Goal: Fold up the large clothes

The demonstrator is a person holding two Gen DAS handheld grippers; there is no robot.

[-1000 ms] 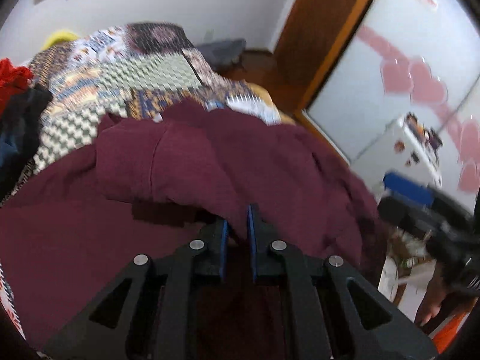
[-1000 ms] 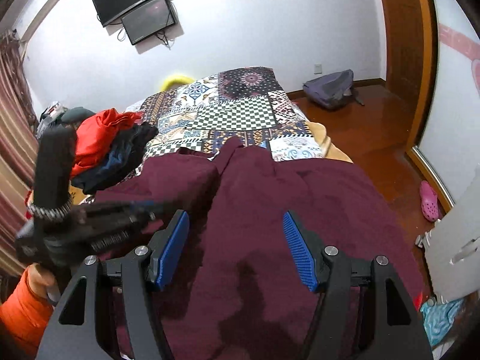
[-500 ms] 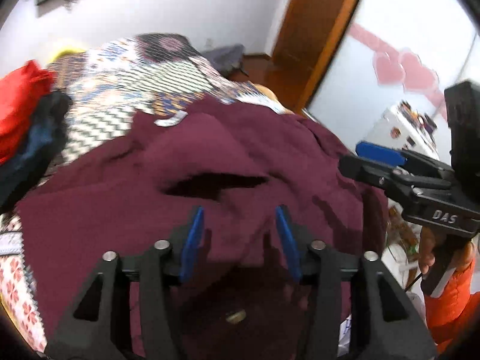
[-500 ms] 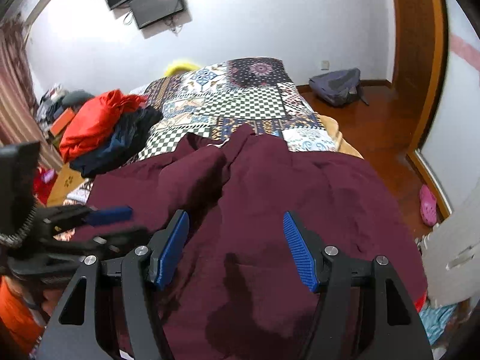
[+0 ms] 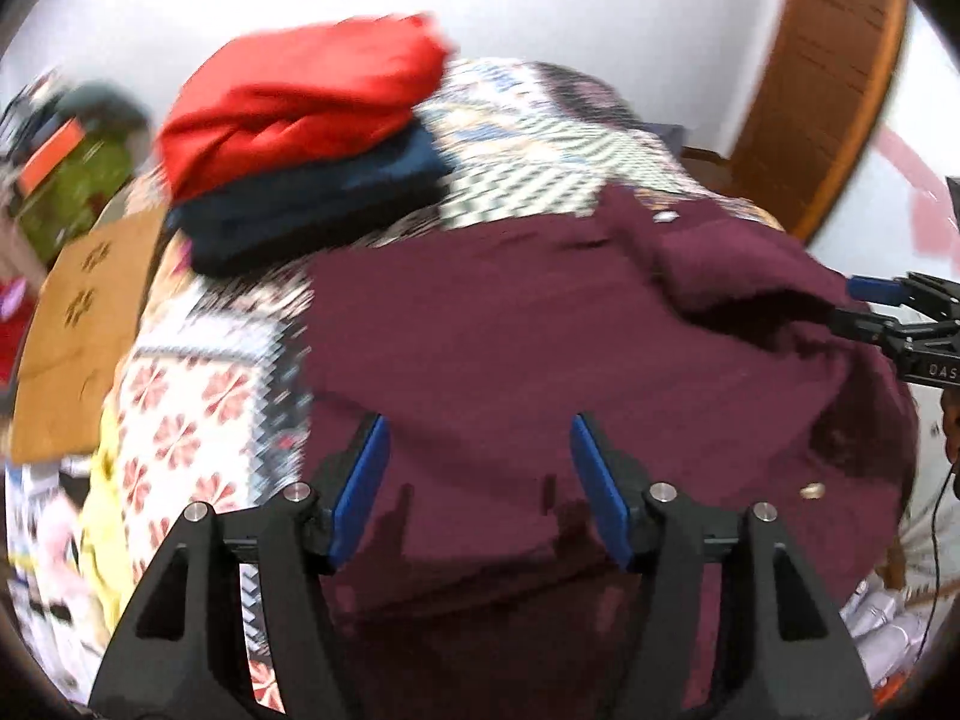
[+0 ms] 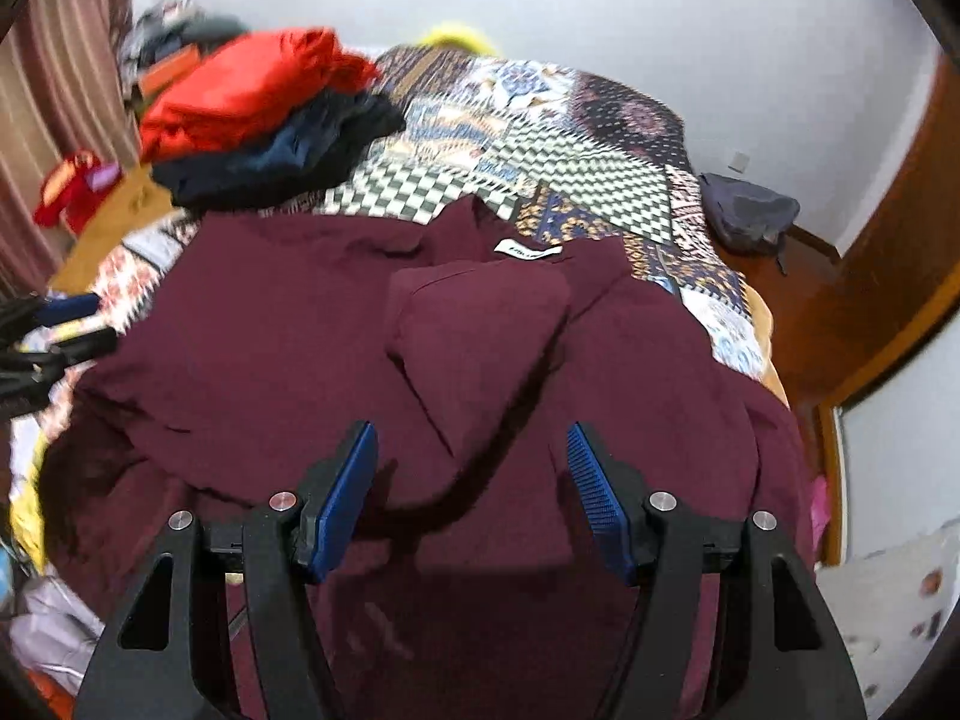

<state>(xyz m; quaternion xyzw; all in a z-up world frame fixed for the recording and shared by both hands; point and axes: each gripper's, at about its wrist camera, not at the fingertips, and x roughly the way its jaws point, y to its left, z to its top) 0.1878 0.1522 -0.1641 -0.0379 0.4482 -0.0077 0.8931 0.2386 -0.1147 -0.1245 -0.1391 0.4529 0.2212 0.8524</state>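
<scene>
A large maroon garment [image 5: 540,348] [image 6: 300,330] lies spread over the near end of a bed, with a white neck label [image 6: 527,250] showing and a sleeve [image 6: 480,330] folded across its middle. My left gripper [image 5: 474,480] hovers above the garment's left part, its jaws opening, with nothing between the blue pads. My right gripper [image 6: 471,480] hangs open over the folded sleeve and holds nothing. Each gripper shows at the edge of the other's view: the right gripper [image 5: 894,315] at the right, the left gripper [image 6: 42,330] at the left.
A patchwork quilt [image 6: 540,138] covers the bed. A red garment [image 5: 300,96] [image 6: 240,84] rests on dark blue clothes [image 5: 312,198] at the bed's far left. A grey bag [image 6: 747,213] lies on the wooden floor near the door frame [image 5: 816,78]. Clutter [image 5: 66,180] sits beside the bed's left side.
My left gripper let go of the maroon cloth, opened, and swung left across the bed. The released sleeve now lies folded over the garment. My right gripper shifted and rolled, staying open.
</scene>
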